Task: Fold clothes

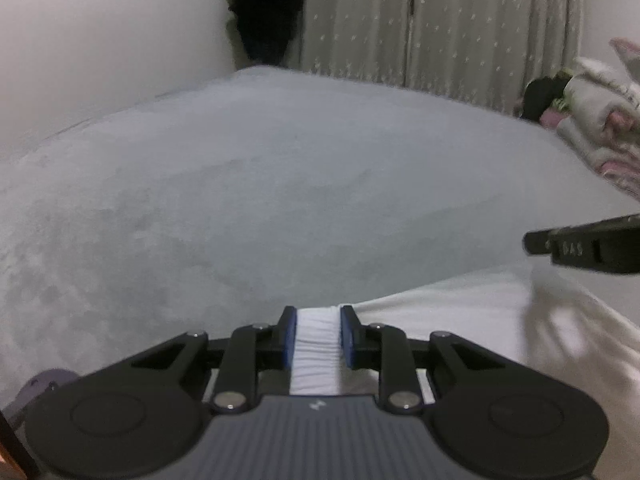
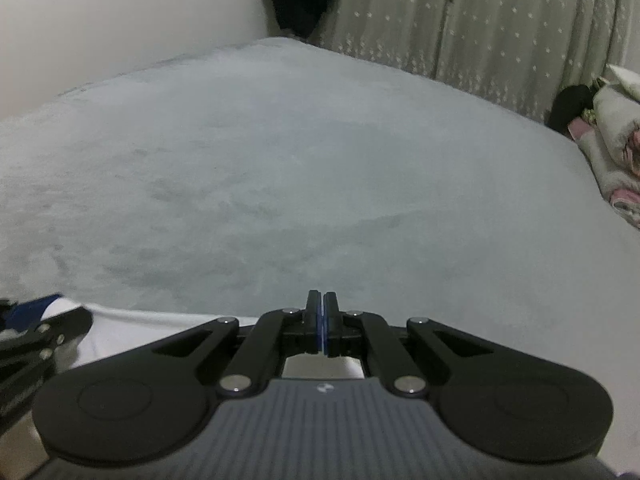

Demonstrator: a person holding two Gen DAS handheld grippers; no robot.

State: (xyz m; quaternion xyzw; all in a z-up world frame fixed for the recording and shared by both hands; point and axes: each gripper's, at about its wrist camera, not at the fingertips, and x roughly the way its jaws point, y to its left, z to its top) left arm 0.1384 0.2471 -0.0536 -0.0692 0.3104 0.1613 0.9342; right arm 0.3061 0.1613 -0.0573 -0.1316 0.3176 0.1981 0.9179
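Observation:
A white garment (image 1: 472, 312) lies on the grey bed cover (image 1: 280, 184) at the near edge. In the left wrist view my left gripper (image 1: 319, 320) is shut on a ribbed white band of that garment, which fills the gap between the blue pads. My right gripper (image 1: 530, 242) comes in from the right, just above the garment's far edge, where the cloth looks blurred. In the right wrist view the right gripper (image 2: 321, 308) has its pads pressed together. The white garment (image 2: 160, 324) lies under it, and no cloth shows between the pads. The left gripper (image 2: 56, 312) shows at the left edge.
A pile of pale and pink bedding (image 1: 600, 120) with a dark item (image 1: 540, 96) beside it sits at the bed's right side. A patterned curtain (image 1: 440, 32) and a white wall (image 1: 100, 48) stand behind the bed, with a dark object (image 1: 264, 12) in the corner.

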